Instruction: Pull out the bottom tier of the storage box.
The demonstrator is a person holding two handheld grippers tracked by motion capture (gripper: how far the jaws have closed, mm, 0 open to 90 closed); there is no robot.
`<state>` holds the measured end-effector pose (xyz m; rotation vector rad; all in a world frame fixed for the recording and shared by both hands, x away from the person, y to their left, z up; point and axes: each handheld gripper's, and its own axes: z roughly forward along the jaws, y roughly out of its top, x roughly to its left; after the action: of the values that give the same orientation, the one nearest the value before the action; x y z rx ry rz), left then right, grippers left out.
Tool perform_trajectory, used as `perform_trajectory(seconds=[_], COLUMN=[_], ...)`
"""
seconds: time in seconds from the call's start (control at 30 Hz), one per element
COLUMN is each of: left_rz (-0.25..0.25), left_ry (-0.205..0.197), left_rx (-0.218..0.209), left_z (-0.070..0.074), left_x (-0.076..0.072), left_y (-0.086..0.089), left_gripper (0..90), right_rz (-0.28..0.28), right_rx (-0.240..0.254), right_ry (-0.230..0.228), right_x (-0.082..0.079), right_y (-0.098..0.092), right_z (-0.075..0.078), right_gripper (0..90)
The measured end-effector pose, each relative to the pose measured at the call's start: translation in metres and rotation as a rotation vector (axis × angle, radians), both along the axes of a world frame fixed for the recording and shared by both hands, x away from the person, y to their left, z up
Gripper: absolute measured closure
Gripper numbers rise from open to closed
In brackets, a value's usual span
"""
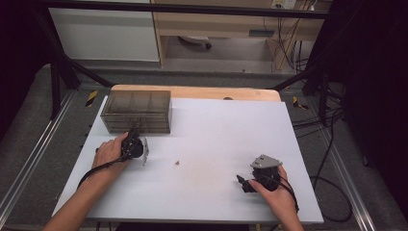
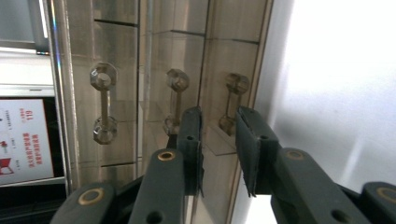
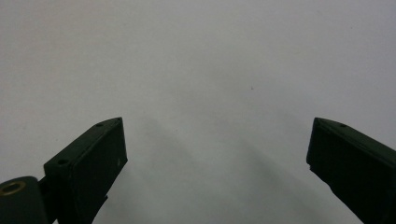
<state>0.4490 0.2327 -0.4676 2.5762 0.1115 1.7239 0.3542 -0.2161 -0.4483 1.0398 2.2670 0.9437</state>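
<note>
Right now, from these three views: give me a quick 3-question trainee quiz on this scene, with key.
1. True or false: the left tool is at the front of the drawer cabinet.
2. How many drawer handles show in the left gripper view? A) one B) three C) five
3. What lies under the right tool?

Key:
1. True; its jaws straddle a handle, not yet pressing on it.
2. B
3. Bare white table; the jaws stand wide apart, nothing between them.

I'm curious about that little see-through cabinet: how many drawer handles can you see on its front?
3, in a row across the cabinet front: one handle apart from the jaws, one beside them, one in line with the left gripper's gap. Others may be hidden.
</note>
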Motion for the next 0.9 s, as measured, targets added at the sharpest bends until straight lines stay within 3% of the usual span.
perform_trajectory(seconds=[0.37, 0.9], left_rz=[-0.021, -0.025], left_ry=[-0.013, -0.006], left_rx=[0.043, 0.061], left_z=[-0.008, -0.014], left_x=[0.001, 0.003], left_y=[-0.006, -0.010], left_gripper=[75.8, 79.9], right_rz=[-0.004, -0.006], right_rx=[0.000, -0.007], right_ry=[0.004, 0.012], right_x=[0.000, 0.000], right_y=[0.000, -0.001], right_z=[0.000, -0.002], right_gripper=[5.3, 5.1])
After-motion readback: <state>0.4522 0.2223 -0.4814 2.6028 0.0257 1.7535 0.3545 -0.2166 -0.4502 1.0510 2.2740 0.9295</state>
